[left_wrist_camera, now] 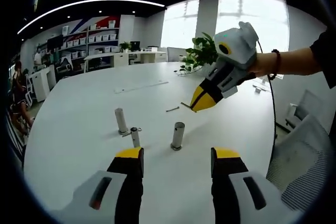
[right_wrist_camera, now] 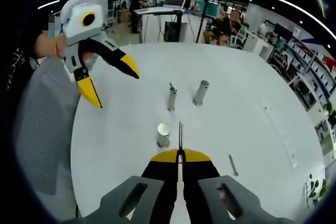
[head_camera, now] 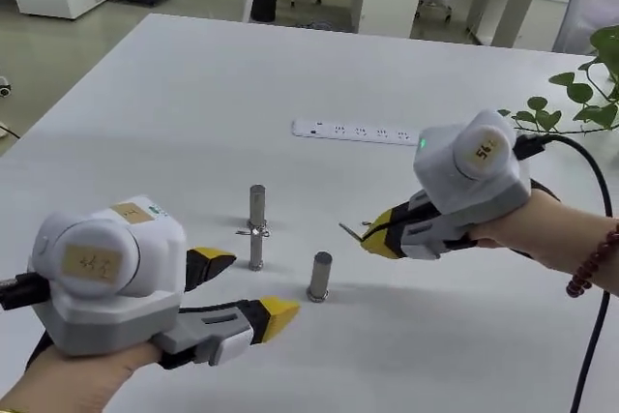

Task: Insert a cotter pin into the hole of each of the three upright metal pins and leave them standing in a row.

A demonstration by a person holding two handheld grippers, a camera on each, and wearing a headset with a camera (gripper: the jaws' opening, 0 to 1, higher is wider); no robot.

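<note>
Head view first: all three metal pins stand upright on the white worktop (head_camera: 145, 94), long axis straight up. The far pin (head_camera: 257, 204) and middle pin (head_camera: 256, 250) sit close together, one behind the other. The near pin (head_camera: 320, 276) is off to their right and a bit apart, so it's not a straight line from here. The middle pin has a cotter (head_camera: 253, 231) through it near the top, lying crosswise and roughly level. Can't tell whether the far pin has one.

The right tongs (head_camera: 370, 239) are squeezed together on a held cotter (head_camera: 349, 231). It sticks out past the yellow tips, pointing left toward the pins. In the right gripper view it runs straight ahead along the jaws, just to the right of the near pin in that picture. The left gripper view shows these tongs up off the worktop. The right hand (head_camera: 522, 229) reaches in from the right edge with a bead bracelet (head_camera: 585, 273) on the wrist, and the tongs aim left and slightly down.

The left tongs (head_camera: 247, 287) are wide apart and empty, touching none of the pins. They point right, and in the left gripper view the near pin sits ahead, between the two tips. The left hand (head_camera: 87, 379) is low in the left corner, gripping from underneath.

A loose cotter (left_wrist_camera: 172, 109) lies flat on the worktop beyond the near pin. A power strip (head_camera: 358, 132) is well behind the pins, with a plant (head_camera: 580, 94) at the right edge.
</note>
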